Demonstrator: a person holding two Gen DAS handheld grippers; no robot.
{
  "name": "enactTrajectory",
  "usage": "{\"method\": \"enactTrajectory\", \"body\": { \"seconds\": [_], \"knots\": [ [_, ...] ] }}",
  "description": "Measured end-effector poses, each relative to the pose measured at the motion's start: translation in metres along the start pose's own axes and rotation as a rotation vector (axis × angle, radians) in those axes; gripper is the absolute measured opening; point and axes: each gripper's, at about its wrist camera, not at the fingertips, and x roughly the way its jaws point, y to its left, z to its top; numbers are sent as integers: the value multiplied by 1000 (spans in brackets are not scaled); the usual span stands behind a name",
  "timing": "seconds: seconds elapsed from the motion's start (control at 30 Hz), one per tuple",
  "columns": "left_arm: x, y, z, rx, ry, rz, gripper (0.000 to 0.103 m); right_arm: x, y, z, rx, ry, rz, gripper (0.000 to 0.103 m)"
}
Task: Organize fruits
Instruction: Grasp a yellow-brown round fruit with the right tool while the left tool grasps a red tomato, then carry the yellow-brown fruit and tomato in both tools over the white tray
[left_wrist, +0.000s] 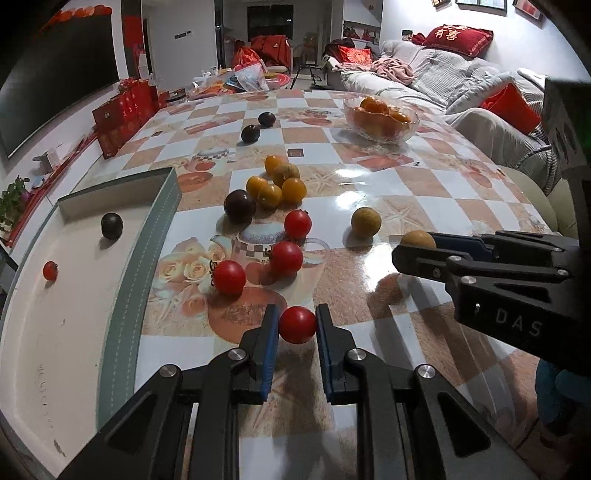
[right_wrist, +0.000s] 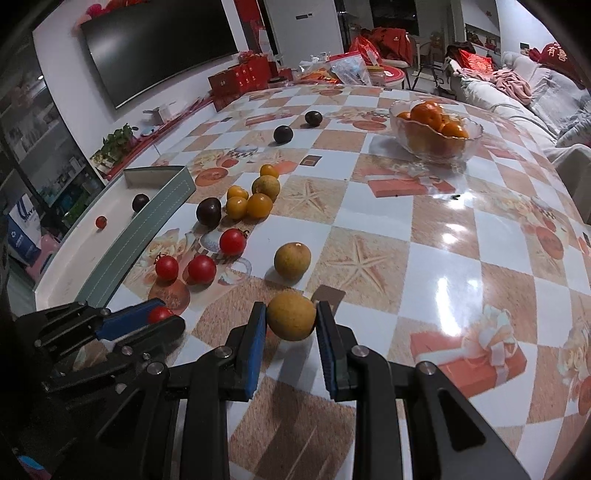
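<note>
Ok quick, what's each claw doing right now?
Left claw: closed on a red cherry tomato.
Right claw: closed on a brownish-yellow round fruit.

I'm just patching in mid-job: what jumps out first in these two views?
Both grippers hold fruit just above the checkered table: the left gripper grips a red tomato, the right gripper a tan round fruit. Loose tomatoes and yellow fruits lie scattered beyond; the white tray, far left, holds only two.
</note>
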Motion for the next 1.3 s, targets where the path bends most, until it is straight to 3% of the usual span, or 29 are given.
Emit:
{"method": "enactTrajectory", "body": {
  "seconds": [0.5, 0.97, 1.3],
  "knots": [
    [-53, 34, 4, -32, -50, -37, 21, -26, 31, 11, -24, -23, 15, 29],
    [-75, 151, -20, -150, -48, 120, 21, -7, 132, 31, -133, 9, 108, 29],
    [-67, 223, -36, -205, 24, 212, 21, 28, 219, 40, -243, 74, 185, 29]
  ]
}}
